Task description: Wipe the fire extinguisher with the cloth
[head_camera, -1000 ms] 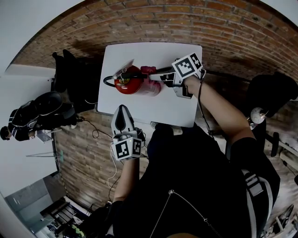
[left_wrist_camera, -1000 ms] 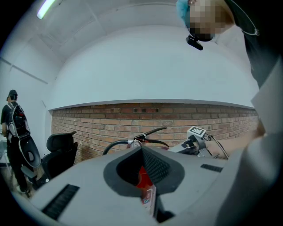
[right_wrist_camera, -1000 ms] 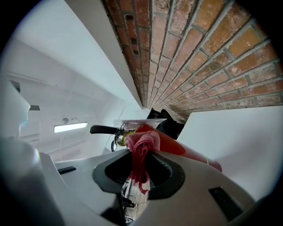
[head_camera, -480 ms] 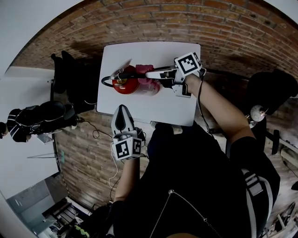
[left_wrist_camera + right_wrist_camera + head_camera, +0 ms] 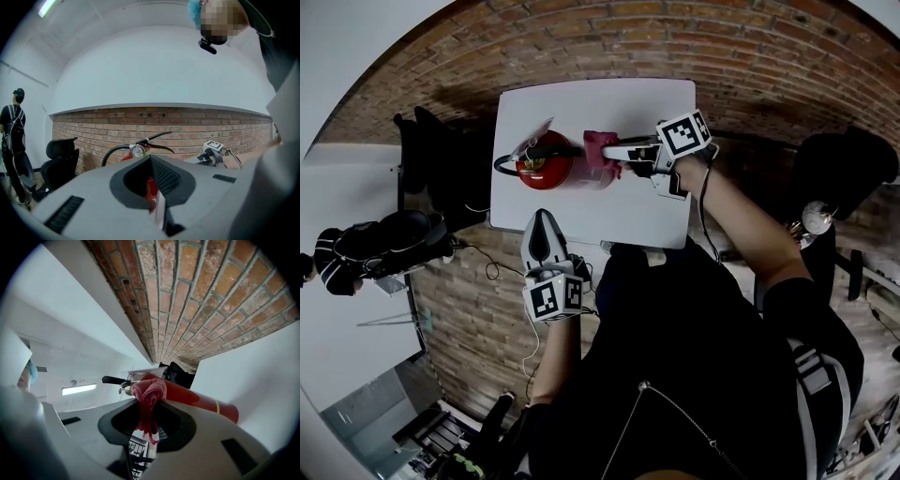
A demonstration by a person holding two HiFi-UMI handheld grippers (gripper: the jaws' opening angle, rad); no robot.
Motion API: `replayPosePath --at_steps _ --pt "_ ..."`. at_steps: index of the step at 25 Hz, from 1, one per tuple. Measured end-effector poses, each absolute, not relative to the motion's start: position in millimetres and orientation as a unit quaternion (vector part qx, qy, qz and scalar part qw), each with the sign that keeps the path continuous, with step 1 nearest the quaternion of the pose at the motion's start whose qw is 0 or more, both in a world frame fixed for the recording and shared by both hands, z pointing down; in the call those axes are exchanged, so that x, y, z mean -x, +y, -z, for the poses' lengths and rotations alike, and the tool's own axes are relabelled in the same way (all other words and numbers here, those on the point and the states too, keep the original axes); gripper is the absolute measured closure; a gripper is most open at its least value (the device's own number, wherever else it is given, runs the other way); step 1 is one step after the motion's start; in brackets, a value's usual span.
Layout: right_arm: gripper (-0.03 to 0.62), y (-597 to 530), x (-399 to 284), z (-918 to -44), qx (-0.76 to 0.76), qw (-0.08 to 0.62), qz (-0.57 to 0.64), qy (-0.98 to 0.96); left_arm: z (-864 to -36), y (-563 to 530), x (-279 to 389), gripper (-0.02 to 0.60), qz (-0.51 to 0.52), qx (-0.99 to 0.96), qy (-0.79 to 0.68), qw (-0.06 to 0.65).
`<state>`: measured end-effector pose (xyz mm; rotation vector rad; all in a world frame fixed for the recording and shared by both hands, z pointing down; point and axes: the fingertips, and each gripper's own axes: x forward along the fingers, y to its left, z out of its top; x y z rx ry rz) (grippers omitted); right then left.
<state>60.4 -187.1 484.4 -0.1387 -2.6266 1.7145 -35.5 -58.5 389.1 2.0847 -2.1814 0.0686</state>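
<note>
A red fire extinguisher (image 5: 546,161) lies on its side on the white table (image 5: 647,211), with its black hose and lever at the left end. My right gripper (image 5: 609,149) is shut on a pink cloth (image 5: 598,150) and presses it against the extinguisher's body. In the right gripper view the cloth (image 5: 149,397) hangs bunched between the jaws, against the red cylinder (image 5: 199,399). My left gripper (image 5: 542,223) hovers at the table's near edge, shut and empty. In the left gripper view the extinguisher's gauge and lever (image 5: 137,150) rise just beyond its tips.
A black office chair (image 5: 441,159) stands left of the table, against the brick floor. Another black chair (image 5: 848,169) is at the right. A person in dark clothes (image 5: 11,131) stands far to the left.
My right gripper has slid the cloth a little to the left along the extinguisher's body. The left gripper has stayed where it was.
</note>
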Motion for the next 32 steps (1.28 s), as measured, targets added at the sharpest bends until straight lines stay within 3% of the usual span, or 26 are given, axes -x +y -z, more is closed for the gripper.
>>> replayPosePath --at_steps 15,20,32 --pt "0.493 -174.2 -81.6 -677.3 -0.123 0.069 -0.626 -0.767 -404.7 -62.8 30.2 0.571 -0.036 -0.699 -0.711 0.071" --pt "0.493 -160.1 -70.7 -738.3 -0.153 0.126 -0.634 -0.748 -411.4 -60.5 33.0 0.572 -0.044 -0.702 -0.706 0.083" --pt "0.493 -154.9 -42.8 -799.8 -0.215 0.162 -0.644 -0.716 -416.7 -54.8 48.0 0.572 -0.051 -0.712 -0.694 0.095"
